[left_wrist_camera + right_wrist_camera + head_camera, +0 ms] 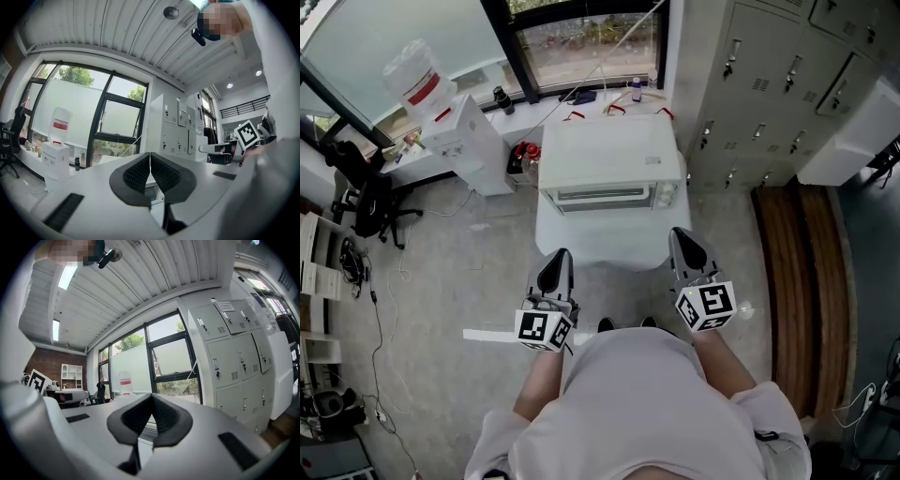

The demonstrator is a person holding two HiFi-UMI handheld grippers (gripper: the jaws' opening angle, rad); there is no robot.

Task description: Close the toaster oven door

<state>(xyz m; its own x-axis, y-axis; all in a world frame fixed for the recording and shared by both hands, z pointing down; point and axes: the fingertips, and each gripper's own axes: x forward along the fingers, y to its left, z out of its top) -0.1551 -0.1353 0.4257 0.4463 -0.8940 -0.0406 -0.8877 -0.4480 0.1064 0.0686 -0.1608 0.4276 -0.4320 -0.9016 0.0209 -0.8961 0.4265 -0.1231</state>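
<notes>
— Torso (647,403) nearest; why do the left gripper (556,262) and right gripper (686,246) hang back at the waist?
— Waiting, I judge; both pairs of jaws pressed together, empty; toaster oven (609,169) sits ahead on the white table (581,248), door seemingly up; grey floor (459,281), lockers (759,84), windows (591,37) around.
</notes>
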